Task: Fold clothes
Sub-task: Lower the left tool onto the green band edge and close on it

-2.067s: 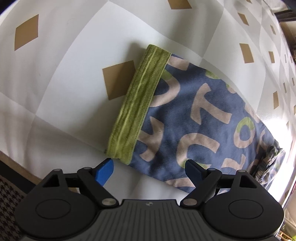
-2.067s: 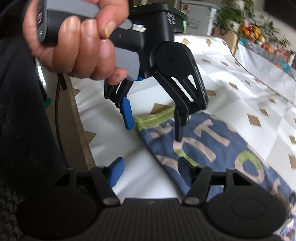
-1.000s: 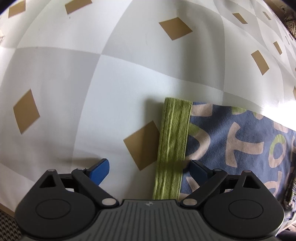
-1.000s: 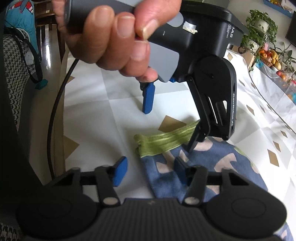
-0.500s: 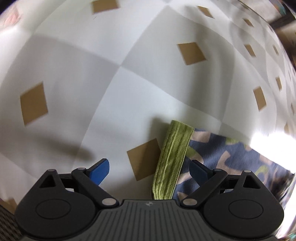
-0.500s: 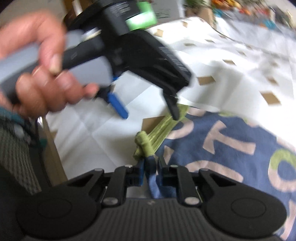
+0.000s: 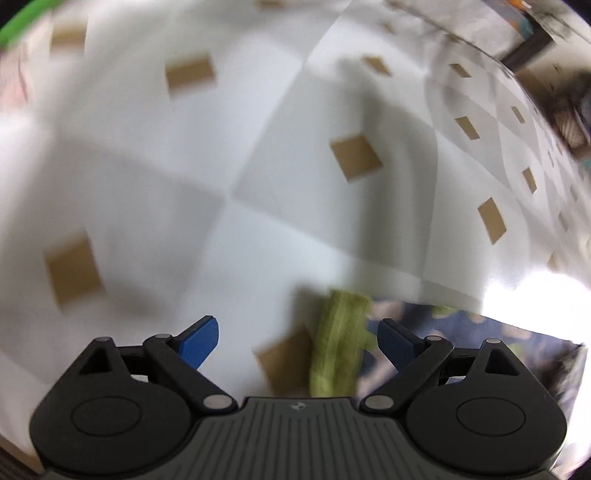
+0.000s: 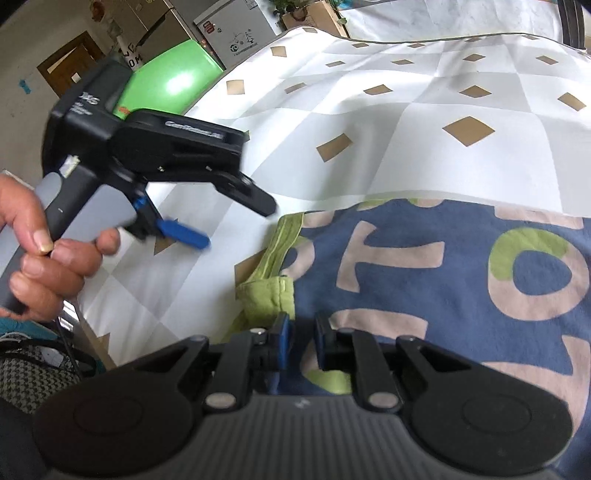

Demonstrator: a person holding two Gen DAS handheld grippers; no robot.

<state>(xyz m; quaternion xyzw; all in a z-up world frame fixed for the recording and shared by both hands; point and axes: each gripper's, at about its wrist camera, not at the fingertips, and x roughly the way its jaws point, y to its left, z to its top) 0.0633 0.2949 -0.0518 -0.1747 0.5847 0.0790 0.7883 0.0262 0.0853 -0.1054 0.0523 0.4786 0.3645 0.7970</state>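
Observation:
A blue garment (image 8: 424, 280) with pale letters and a green waistband (image 8: 271, 291) lies on the white tablecloth (image 8: 369, 140) with tan diamonds. My right gripper (image 8: 301, 345) is shut on the garment's near corner beside the waistband, which bunches up at the pads. My left gripper (image 8: 221, 218), held by a hand (image 8: 48, 266), hovers open above the cloth to the left of the waistband, touching nothing. In the blurred left wrist view, the left gripper (image 7: 298, 343) stands wide open over the waistband (image 7: 338, 347), with the blue cloth (image 7: 461, 332) running off to the right.
The table's edge (image 8: 99, 343) runs down the left, with a houndstooth seat (image 8: 33, 373) and a cable below it. A bright green object (image 8: 173, 81) and white cabinets (image 8: 236, 33) stand beyond the far end.
My right gripper has closed on the garment's corner by the waistband and rolled with it. My left gripper has stayed open and drawn up and back from the cloth.

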